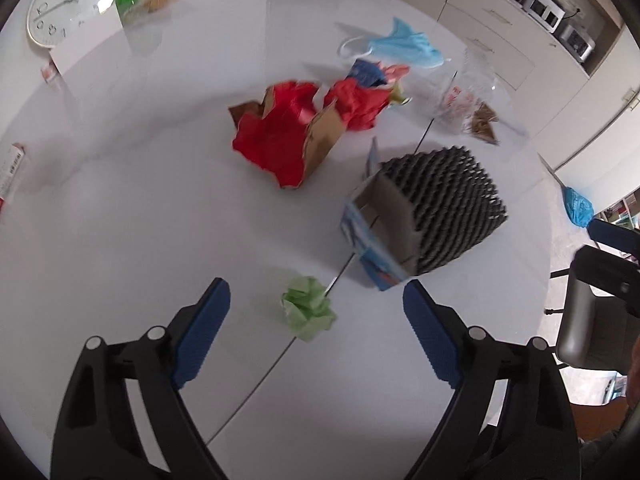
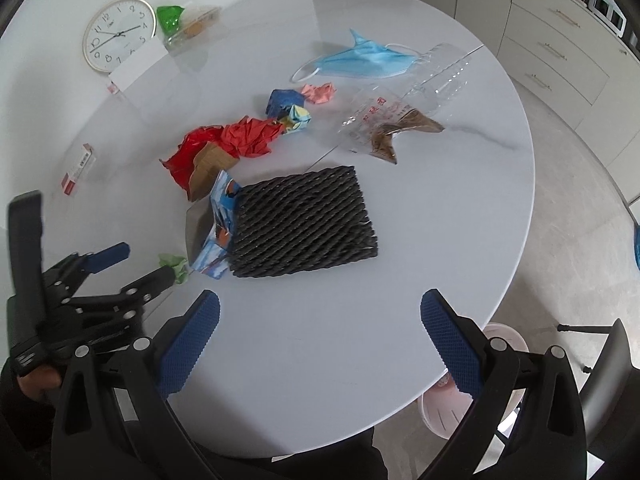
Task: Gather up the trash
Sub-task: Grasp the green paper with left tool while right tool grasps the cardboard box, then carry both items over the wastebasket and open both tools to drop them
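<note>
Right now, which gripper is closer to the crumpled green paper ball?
Left. The left gripper has the green paper ball between its open jaws, not touching. The right gripper hovers off to one side, above bare table.

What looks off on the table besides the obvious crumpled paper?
The wall clock lies flat on the table by the far edge, an odd spot for it. A clear plastic bottle lies tipped on its side near the blue face mask. No liquid spill shows.
</note>
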Motion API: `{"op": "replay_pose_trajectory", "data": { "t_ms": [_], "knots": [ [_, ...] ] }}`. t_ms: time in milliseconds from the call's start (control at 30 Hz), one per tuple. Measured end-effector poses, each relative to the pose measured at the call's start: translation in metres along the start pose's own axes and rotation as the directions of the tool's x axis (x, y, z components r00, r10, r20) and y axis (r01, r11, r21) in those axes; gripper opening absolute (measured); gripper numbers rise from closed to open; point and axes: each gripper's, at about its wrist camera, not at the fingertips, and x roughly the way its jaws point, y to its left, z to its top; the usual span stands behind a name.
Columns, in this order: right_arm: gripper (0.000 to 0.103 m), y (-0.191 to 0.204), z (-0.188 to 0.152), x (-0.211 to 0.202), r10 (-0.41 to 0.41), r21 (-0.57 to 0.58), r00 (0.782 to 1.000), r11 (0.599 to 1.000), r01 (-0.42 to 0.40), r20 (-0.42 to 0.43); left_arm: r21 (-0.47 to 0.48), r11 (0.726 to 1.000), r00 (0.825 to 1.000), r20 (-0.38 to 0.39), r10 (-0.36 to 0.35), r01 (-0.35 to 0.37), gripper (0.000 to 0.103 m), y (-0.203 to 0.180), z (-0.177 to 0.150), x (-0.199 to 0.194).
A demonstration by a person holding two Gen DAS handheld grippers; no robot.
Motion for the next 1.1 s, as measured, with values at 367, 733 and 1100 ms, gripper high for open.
{"op": "replay_pose_trajectory", "data": {
  "t_ms": [367, 733, 1100],
  "knots": [
    [0.1, 0.028, 0.002, 0.021, -0.001, -0.034, 0.999, 0.999, -0.001, -0.042, -0.014, 1.0, 0.995, -0.091, -0.026, 0.025, 0.059, 0.009, -0.005, 0.033],
    [0.097, 0.083, 0.022, 0.064, 0.022, -0.182, 0.999, 0.983, -0.03, -0.047, -0.05, 0.997, 0.994, -0.086, -0.068, 0.064, 0.029, 0.028, -0.012, 0.032],
    [0.027, 0.115, 0.032, 0.114, 0.02, -0.261, 0.992, 0.964, -0.052, -0.126, -0.102, 0.993, 0.997, -0.044, -0.069, 0.065, 0.029, 0.048, -0.018, 0.004]
  ]
}}
